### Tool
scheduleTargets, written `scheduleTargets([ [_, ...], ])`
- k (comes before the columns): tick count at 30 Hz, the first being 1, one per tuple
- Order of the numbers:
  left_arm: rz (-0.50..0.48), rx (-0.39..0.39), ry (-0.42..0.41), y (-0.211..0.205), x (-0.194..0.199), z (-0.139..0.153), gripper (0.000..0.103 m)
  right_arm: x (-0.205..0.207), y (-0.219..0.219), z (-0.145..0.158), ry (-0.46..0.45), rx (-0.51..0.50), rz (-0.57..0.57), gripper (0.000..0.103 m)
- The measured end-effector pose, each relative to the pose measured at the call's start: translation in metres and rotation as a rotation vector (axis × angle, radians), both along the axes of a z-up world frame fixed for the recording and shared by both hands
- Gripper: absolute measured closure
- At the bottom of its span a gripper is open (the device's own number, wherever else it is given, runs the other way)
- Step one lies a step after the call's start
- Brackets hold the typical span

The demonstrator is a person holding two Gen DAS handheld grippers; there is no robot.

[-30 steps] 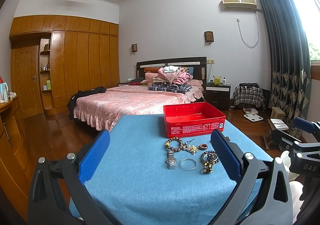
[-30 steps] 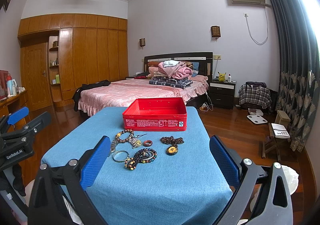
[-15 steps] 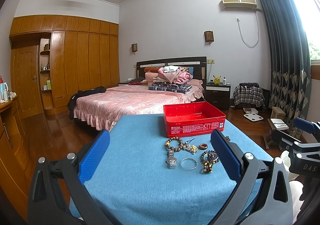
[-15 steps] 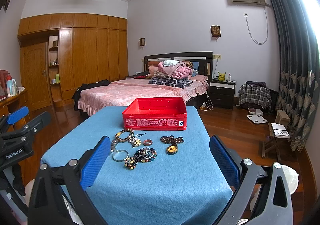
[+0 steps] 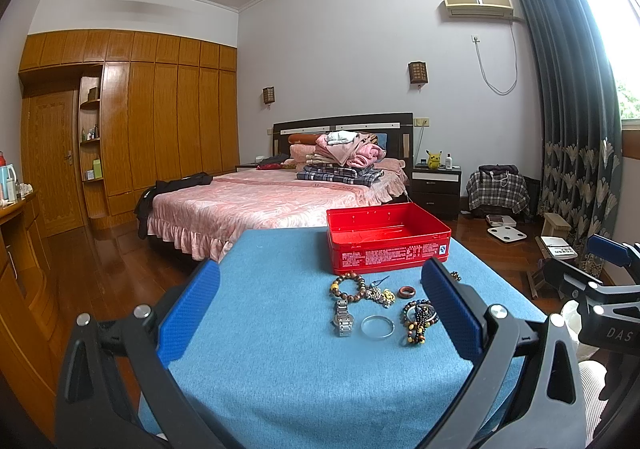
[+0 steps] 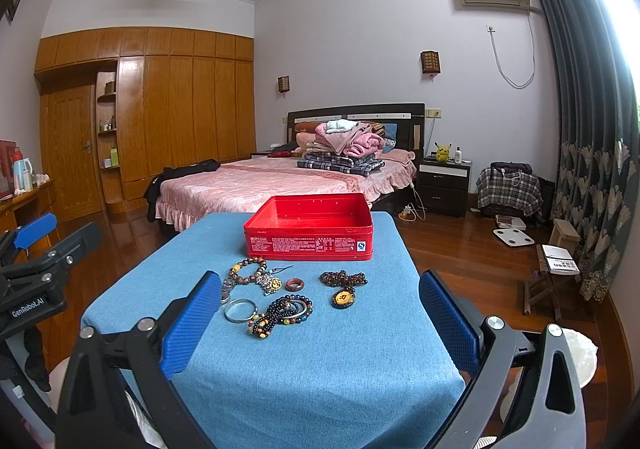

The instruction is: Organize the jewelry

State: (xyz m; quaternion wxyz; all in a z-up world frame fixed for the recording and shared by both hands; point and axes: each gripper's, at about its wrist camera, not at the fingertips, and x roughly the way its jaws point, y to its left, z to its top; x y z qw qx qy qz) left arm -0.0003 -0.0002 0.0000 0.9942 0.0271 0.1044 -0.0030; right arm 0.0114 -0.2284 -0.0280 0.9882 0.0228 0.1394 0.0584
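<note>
Left gripper (image 5: 320,309): jaws spread wide, blue-padded fingers (image 5: 188,313) level and pointing forward, nothing between them. Right gripper (image 6: 318,319): likewise wide apart, fingers (image 6: 450,319) level, gap unoccupied. Each gripper appears at the edge of the other's view.

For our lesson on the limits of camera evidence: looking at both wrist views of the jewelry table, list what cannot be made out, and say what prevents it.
- Floor of the open red metal tin: both views, hidden by its front wall.
- Small print on the tin's front: both views, too small to read.
- Silver metal wristwatch: right wrist view, mostly hidden behind the right gripper's blue finger.
- Dark beaded necklace with oval yellow pendant: left wrist view, hidden behind the left gripper's finger.
</note>
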Motion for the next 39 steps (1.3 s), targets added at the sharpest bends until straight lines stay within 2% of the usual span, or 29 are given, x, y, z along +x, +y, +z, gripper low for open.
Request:
scheduleTargets([
  [28, 0.0, 0.0, 0.004, 0.0, 0.0, -0.001, 0.005, 0.001, -0.001, 0.001, 0.005, 0.004, -0.001, 0.006],
  [33, 0.008, 0.002, 0.019, 0.002, 0.003, -0.012, 0.005, 0.005, -0.005, -0.003, 0.006, 0.003, -0.004, 0.006],
  [39, -0.004, -0.014, 0.063, 0.005, 0.033, -0.036, 0.005, 0.027, -0.006, -0.025, 0.013, -0.01, -0.026, 0.006],
])
